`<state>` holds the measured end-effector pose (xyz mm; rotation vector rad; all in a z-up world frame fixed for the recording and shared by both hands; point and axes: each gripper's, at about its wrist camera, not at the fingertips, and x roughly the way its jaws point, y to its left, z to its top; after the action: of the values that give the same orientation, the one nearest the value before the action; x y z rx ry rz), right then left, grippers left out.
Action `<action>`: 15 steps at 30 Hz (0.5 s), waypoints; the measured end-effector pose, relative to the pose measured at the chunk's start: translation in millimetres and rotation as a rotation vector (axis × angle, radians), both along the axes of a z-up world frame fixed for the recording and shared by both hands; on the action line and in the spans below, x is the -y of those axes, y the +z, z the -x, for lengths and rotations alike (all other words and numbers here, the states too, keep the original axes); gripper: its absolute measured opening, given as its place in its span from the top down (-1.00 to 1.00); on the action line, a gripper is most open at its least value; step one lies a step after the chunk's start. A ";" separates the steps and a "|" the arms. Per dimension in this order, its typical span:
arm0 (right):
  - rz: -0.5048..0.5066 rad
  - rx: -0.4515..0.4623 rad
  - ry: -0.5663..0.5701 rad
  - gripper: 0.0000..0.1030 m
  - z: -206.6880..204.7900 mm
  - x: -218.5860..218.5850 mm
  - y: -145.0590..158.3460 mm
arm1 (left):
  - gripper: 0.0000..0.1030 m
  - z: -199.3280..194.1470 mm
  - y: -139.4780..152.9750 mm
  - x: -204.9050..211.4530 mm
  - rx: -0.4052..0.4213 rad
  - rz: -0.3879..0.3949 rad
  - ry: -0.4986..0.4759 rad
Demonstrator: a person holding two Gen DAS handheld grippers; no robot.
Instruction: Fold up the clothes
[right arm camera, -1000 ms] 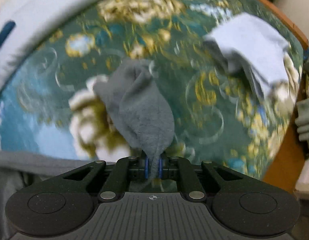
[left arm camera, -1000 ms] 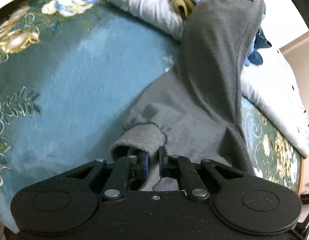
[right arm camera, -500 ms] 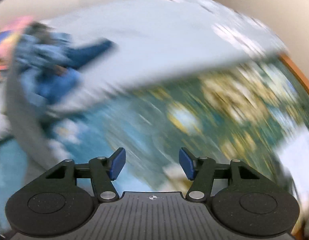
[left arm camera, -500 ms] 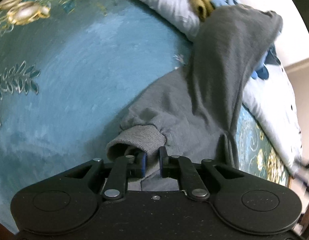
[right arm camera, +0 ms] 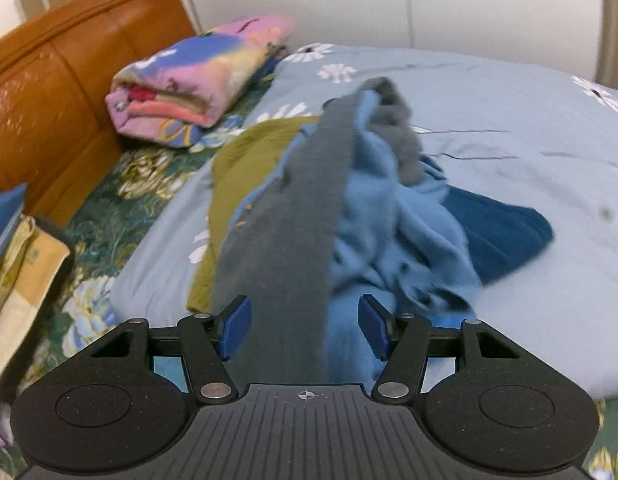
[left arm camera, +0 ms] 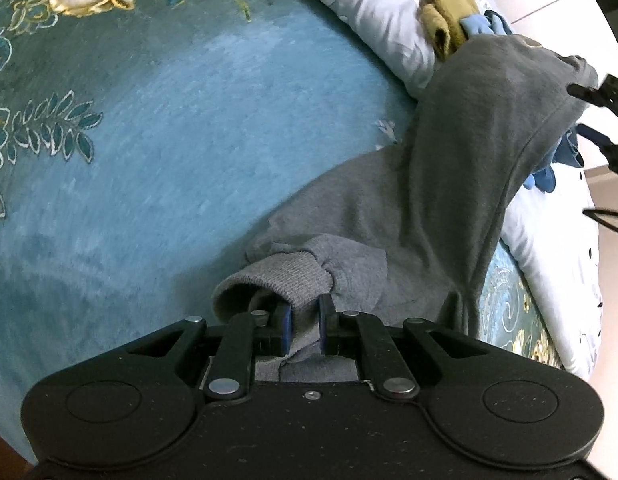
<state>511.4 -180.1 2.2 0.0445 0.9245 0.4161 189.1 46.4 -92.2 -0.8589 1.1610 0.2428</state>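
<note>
A grey sweatshirt (left arm camera: pixel 441 208) lies on the teal flowered bedspread (left arm camera: pixel 157 152), its far part draped up over a clothes pile. My left gripper (left arm camera: pixel 304 322) is shut on its ribbed cuff (left arm camera: pixel 285 276). In the right wrist view my right gripper (right arm camera: pixel 305 328) is open; the grey sweatshirt (right arm camera: pixel 293 216) runs between its fingers without being pinched. It lies over a light blue garment (right arm camera: pixel 393 236), an olive garment (right arm camera: pixel 245 160) and a dark blue one (right arm camera: pixel 501 232).
A pale blue flowered duvet (right arm camera: pixel 509 120) lies under the clothes pile. A folded pink and blue blanket (right arm camera: pixel 197 80) rests by the orange headboard (right arm camera: pixel 61 80). A dark bag (right arm camera: pixel 25 272) stands at the left. The right gripper's fingers (left arm camera: pixel 605 92) show at the left wrist view's right edge.
My right gripper let go of a small grey cloth, opened, and swung over to the clothes pile on the duvet. My left gripper kept its hold on the cuff and shifted slightly.
</note>
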 end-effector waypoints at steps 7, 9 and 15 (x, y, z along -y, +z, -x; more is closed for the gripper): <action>-0.076 -0.039 0.060 -0.10 -0.1 -16.1 3.0 | 0.84 -4.3 -3.4 -2.2 -0.011 0.006 -0.001; -0.096 -0.026 0.120 -0.10 1.0 -22.8 4.5 | 0.84 -5.4 -4.3 -3.4 -0.013 0.006 -0.003; -0.087 -0.048 0.108 0.01 -27.5 -48.5 -8.0 | 0.84 -5.2 -4.3 -4.1 -0.020 0.008 -0.003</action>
<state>538.9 -131.6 -5.8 0.0850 0.9587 0.5573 194.3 50.5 -96.4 -0.8634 1.1827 0.2446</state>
